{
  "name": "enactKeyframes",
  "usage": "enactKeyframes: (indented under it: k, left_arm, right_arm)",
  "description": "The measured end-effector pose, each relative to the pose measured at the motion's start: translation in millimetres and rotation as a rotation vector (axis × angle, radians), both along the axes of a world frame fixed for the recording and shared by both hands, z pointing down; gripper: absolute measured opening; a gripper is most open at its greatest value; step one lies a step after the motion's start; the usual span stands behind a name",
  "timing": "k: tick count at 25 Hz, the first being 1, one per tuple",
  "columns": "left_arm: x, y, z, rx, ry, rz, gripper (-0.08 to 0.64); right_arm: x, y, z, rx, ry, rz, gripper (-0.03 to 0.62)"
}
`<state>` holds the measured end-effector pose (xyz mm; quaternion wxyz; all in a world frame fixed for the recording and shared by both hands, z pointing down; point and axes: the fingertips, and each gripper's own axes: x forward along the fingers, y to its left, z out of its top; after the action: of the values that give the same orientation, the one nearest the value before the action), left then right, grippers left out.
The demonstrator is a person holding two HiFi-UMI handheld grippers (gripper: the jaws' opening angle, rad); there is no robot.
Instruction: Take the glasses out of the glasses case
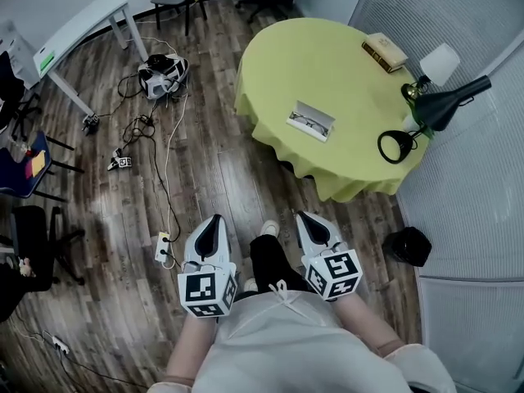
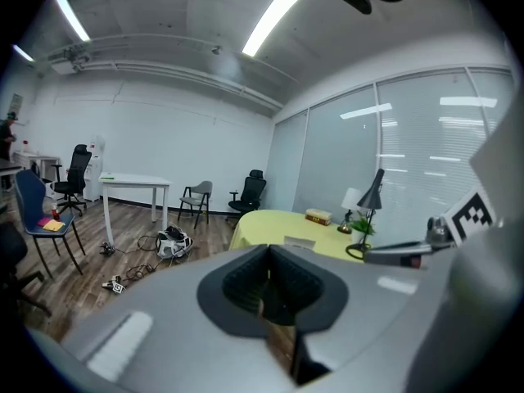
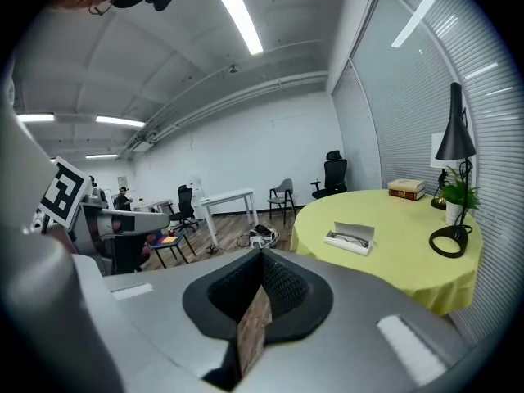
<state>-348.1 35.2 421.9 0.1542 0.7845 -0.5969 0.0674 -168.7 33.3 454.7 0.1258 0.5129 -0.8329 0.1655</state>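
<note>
An open white glasses case [image 1: 311, 122] lies on the round table with the yellow cloth [image 1: 327, 56], near its front edge, and dark-framed glasses [image 1: 305, 121] rest inside it. The right gripper view shows the case [image 3: 350, 240] ahead and to the right; in the left gripper view it [image 2: 299, 241] is small and far off. My left gripper [image 1: 214, 219] and right gripper [image 1: 313, 218] hang low by the person's body over the wooden floor, well short of the table. Both are shut with nothing held. Their tips [image 2: 268, 250] [image 3: 262, 255] point toward the table.
On the table stand a black desk lamp [image 1: 430, 113], a white-shaded lamp [image 1: 438, 62] and stacked books [image 1: 385, 51]. A black bin [image 1: 408, 246] sits right of the table. Cables and a power strip [image 1: 164, 248] trail over the floor at left, near a white desk [image 1: 82, 27] and chairs.
</note>
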Motion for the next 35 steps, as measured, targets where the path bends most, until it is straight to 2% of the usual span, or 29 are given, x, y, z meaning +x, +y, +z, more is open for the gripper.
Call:
enactKeyframes:
  k: [7, 10, 14, 19, 26, 31, 35]
  left_arm:
    - [25, -121, -8, 0.011, -0.008, -0.001, 0.008]
    - [52, -174, -15, 0.022, 0.005, 0.037, 0.008]
    - [90, -237, -17, 0.022, -0.018, 0.094, 0.008]
    - [135, -295, -8, 0.004, -0.026, 0.165, 0.008]
    - [185, -345, 7, -0.04, -0.037, 0.33, 0.008]
    - [217, -379, 28, -0.089, -0.06, 0.464, 0.008]
    - [253, -404, 47, -0.108, -0.101, 0.645, 0.008]
  right_arm:
    - [38, -120, -5, 0.028, -0.015, 0.021, -0.002]
    - [57, -166, -9, 0.042, -0.016, 0.023, -0.002]
    - [89, -221, -11, 0.042, -0.013, 0.054, -0.001]
    - [131, -272, 0, 0.029, -0.006, 0.114, -0.001]
    - [175, -307, 14, -0.025, -0.007, 0.217, -0.002]
    - [199, -323, 26, -0.062, -0.003, 0.325, -0.001]
    - [219, -336, 31, -0.097, -0.009, 0.431, -0.001]
